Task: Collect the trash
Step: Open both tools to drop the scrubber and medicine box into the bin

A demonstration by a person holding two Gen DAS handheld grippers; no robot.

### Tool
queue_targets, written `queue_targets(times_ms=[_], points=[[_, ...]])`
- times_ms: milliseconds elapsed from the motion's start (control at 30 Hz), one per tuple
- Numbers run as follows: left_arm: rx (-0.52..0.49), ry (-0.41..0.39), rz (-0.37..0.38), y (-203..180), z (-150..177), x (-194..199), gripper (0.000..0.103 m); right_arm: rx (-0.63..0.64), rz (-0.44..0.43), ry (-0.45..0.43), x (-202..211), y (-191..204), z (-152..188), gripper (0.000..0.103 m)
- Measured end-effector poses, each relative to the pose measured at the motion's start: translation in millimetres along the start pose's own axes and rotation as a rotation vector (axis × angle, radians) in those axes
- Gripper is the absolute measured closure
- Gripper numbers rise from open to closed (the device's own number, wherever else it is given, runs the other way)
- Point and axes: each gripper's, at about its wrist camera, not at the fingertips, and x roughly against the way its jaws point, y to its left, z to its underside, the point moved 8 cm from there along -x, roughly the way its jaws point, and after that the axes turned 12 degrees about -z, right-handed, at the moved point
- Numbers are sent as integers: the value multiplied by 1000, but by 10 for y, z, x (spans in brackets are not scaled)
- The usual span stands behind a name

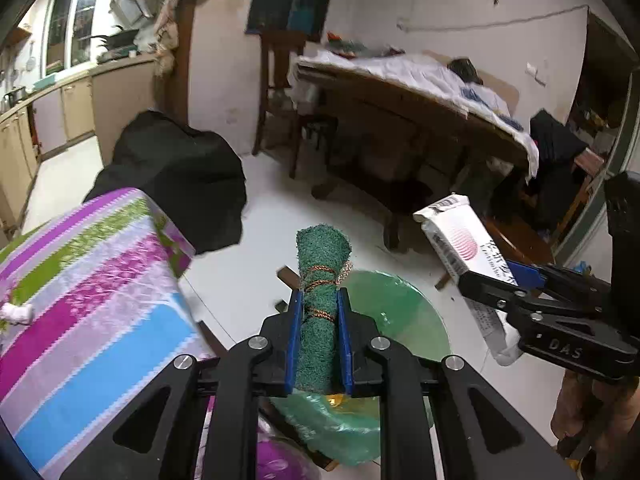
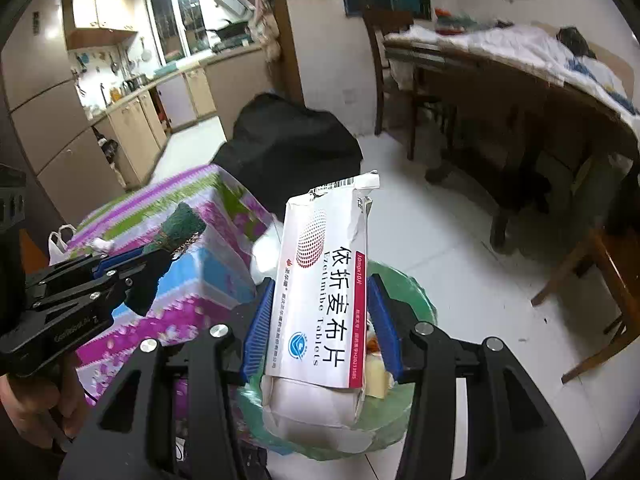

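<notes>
My left gripper (image 1: pixel 319 304) is shut on a rolled green scouring pad (image 1: pixel 322 276) tied with string, held upright above a bin lined with a green bag (image 1: pixel 396 312). My right gripper (image 2: pixel 322 292) is shut on a torn white and red tablet box (image 2: pixel 324 280), held above the same green-lined bin (image 2: pixel 404 288). The right gripper (image 1: pixel 500 276) with the box (image 1: pixel 456 236) shows at the right of the left wrist view. The left gripper (image 2: pixel 160 256) with the pad (image 2: pixel 180 226) shows at the left of the right wrist view.
A table with a striped purple, green and blue cloth (image 1: pixel 92 280) stands left of the bin, with a small white scrap (image 1: pixel 18 312) on it. A black bag (image 1: pixel 180 172) sits behind it. A wooden table (image 1: pixel 420 96) and chairs stand on the white floor beyond.
</notes>
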Motion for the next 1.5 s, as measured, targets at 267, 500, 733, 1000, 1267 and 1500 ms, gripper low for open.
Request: queue_targets(times_ms=[267, 500, 733, 1000, 1267, 1500], points=[[-33, 100, 15, -253, 181, -632, 85, -62, -6, 75, -299, -320, 201, 58], [-47, 155, 5, -263, 405, -1037, 86, -84, 0, 90, -359, -495, 250, 58], [-53, 176, 2, -249, 523, -1241, 86, -97, -3, 112, -488, -594, 303, 58], [-59, 183, 3, -305, 538, -1302, 86, -106, -7, 129, -568, -662, 373, 58], [-67, 187, 2, -359, 563, -1372, 85, -118, -11, 146, -647, -729, 448, 57], [-76, 179, -21, -355, 555, -1419, 51, -129, -11, 128, -639, -786, 430, 53]])
